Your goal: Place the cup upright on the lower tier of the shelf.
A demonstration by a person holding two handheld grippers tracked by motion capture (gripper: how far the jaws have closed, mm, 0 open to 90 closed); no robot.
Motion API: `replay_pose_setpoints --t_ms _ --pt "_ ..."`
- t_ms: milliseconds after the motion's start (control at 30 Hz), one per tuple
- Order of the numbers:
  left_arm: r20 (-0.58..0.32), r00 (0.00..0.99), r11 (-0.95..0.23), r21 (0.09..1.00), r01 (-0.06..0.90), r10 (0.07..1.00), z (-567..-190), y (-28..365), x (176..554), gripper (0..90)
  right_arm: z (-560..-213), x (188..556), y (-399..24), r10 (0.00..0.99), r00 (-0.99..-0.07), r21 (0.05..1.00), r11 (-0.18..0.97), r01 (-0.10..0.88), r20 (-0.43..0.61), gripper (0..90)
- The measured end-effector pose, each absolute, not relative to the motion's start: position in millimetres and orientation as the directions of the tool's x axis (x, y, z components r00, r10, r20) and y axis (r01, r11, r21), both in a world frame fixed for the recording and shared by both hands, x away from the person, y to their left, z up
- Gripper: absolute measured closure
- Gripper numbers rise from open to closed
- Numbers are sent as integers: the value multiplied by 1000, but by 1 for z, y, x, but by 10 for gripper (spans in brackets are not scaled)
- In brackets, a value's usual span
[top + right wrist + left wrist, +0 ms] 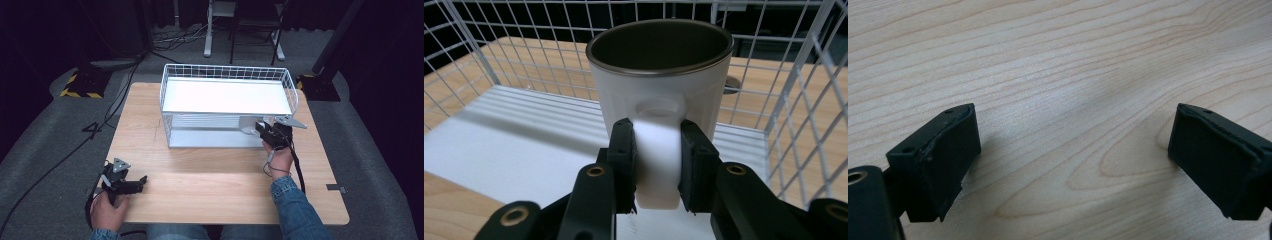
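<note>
A white mug (659, 85) with a dark metal-rimmed inside stands upright in the lower level of a white wire rack (225, 73). My right gripper (656, 150) is shut on the mug's handle, one pad on each side. In the high view the mug (246, 125) sits at the rack's front right opening with the right gripper (262, 130) just behind it. My left gripper (142, 181) rests low at the table's near left corner, its jaws wide apart over bare wood (1073, 130), with nothing between them.
The rack has a white top shelf (227, 97) and a white ribbed lower shelf (524, 130), with wire walls (796, 100) close on the mug's right. The wooden table (210, 180) stretches in front of the rack. Cables and a chair base lie on the floor beyond.
</note>
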State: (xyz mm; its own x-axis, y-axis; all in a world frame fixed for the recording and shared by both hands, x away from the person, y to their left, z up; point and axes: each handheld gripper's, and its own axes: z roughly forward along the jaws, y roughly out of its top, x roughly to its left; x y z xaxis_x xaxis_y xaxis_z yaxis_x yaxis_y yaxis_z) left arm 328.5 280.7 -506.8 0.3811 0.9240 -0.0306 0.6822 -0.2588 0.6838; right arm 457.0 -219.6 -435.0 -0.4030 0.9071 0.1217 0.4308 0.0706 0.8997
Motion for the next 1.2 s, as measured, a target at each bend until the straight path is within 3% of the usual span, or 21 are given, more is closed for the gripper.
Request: replay_pose_setpoints --t_ms 533,867,933,1200 --pt "-31 381 -258 684 682 924 -507 281 329 69 -445 464 -216 920 -380 904 82 420 93 710" --pt "-31 381 -258 684 682 924 -507 281 329 69 -451 460 -214 926 -377 905 153 397 8 700" --pt "-31 381 -259 684 682 924 -507 281 329 69 -454 458 -214 926 -376 902 192 388 -35 692" --pt "-31 381 -259 684 682 924 -507 281 329 69 -454 458 -213 923 -382 898 199 392 -38 632"
